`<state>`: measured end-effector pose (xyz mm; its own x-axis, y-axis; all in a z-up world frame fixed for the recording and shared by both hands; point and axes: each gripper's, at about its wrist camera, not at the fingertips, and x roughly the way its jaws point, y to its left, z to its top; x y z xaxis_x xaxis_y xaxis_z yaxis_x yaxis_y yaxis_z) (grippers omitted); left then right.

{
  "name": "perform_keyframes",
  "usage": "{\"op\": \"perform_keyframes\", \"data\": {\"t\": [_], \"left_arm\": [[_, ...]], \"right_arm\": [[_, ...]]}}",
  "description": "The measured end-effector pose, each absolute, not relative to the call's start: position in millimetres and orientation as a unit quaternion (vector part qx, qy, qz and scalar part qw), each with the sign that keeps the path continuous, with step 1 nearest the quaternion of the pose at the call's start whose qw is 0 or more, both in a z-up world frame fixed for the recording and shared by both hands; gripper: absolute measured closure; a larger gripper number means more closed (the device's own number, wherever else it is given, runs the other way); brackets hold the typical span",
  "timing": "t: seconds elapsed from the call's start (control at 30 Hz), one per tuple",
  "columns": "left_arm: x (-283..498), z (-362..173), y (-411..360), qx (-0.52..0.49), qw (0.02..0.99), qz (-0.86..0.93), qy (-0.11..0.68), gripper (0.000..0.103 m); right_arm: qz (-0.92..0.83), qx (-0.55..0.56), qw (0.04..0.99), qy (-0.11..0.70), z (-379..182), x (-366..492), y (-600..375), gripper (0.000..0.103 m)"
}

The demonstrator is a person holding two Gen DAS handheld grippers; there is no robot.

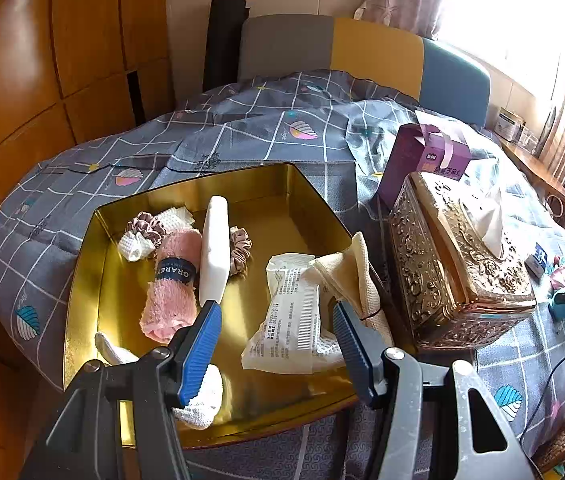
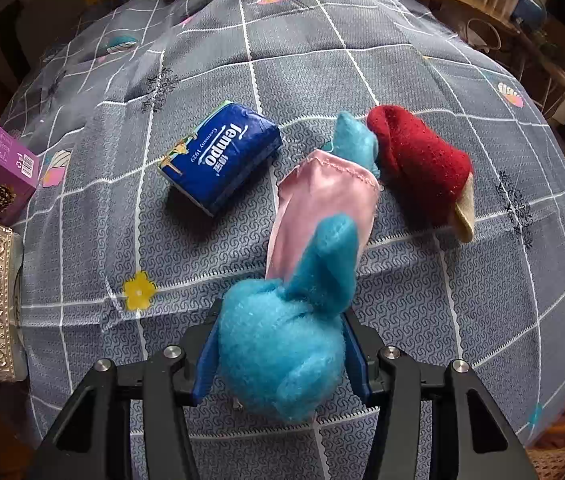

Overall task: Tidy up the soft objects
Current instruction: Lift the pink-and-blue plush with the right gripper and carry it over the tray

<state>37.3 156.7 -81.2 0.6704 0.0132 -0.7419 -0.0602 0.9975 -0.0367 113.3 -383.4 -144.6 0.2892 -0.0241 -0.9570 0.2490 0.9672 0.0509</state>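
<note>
In the right wrist view my right gripper [image 2: 284, 360] is shut on the fuzzy body of a blue plush toy [image 2: 278, 344] in a pink satin dress, whose far end rests on the grey checked bedspread [image 2: 322, 52]. Beyond it lie a blue Tempo tissue pack [image 2: 220, 160] and a red sock [image 2: 422, 164] with a beige tip. In the left wrist view my left gripper [image 1: 274, 348] stands open over a gold tray [image 1: 242, 184]. The tray holds a rolled pink towel [image 1: 170, 284], a white sponge [image 1: 214, 248], scrunchies [image 1: 148, 226], white cloths [image 1: 202, 396], a white packet [image 1: 294, 320] and a cream cloth [image 1: 350, 268].
An ornate metal tissue box [image 1: 458, 264] stands right of the tray, with a purple carton [image 1: 418, 160] behind it. Both also show at the left edge of the right wrist view. Wooden cupboards rise on the left and a headboard at the back. A cable runs across the bedspread at lower right.
</note>
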Motion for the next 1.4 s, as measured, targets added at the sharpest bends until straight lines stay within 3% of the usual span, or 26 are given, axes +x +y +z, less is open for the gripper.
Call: {"op": "perform_keyframes", "data": {"t": [0.4, 0.8, 1.1, 1.4], "left_arm": [[36.0, -79.1, 157.6, -0.018, 0.916, 0.020, 0.401, 0.044], [35.2, -78.3, 159.9, -0.014, 0.916, 0.017, 0.400, 0.044], [33.4, -79.0, 159.4, -0.013, 0.915, 0.009, 0.402, 0.044], [30.5, -80.9, 158.8, -0.013, 0.915, 0.003, 0.404, 0.044]], "right_arm": [[-0.133, 0.101, 0.822, 0.544, -131.9, 111.7, -389.4, 0.050], [-0.120, 0.052, 0.842, 0.523, -84.9, 196.1, -341.4, 0.050], [-0.062, 0.002, 0.869, 0.491, -30.4, 260.1, -254.2, 0.050], [0.092, -0.041, 0.900, 0.423, 22.6, 266.4, -122.1, 0.050]]}}
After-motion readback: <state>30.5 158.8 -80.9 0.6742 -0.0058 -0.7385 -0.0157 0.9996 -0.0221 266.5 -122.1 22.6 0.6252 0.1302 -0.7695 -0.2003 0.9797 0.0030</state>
